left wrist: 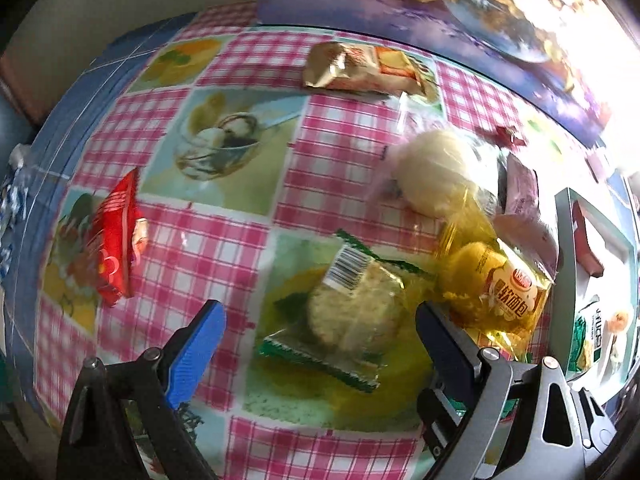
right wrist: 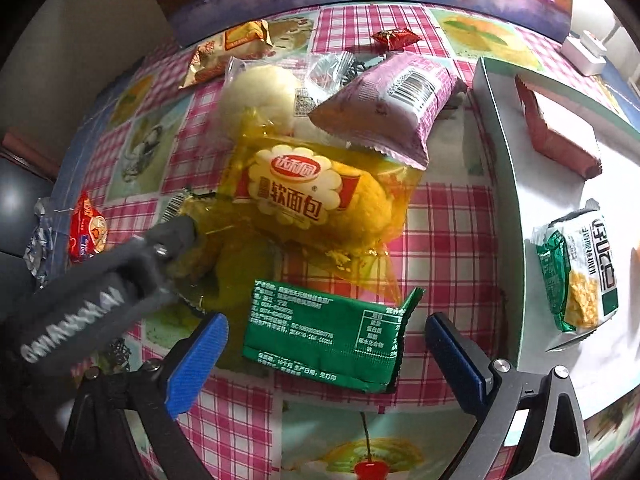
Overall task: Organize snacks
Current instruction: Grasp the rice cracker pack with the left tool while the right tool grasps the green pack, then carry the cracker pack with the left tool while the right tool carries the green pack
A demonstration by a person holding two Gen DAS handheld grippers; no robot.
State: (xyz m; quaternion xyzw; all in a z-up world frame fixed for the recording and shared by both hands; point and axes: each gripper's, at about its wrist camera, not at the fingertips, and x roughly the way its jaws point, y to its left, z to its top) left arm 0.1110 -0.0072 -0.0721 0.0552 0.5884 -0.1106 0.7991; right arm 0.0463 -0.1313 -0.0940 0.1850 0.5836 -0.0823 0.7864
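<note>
Left wrist view catches the clear round-biscuit packet with green serrated ends (left wrist: 344, 312) lying on the pink checked tablecloth (left wrist: 192, 240), long axis slanting from far left barcode to near right, and the left gripper (left wrist: 320, 328) pointing steeply down over it, jaws spread wide, nothing pinched. Right wrist view alone shows the flat green foil packet (right wrist: 324, 344) lying left to right between the right gripper (right wrist: 326, 340) and its spread blue fingers (right wrist: 200, 360), with the pale green tray (right wrist: 496, 184) at right holding a green-and-white cracker packet (right wrist: 580, 276).
</note>
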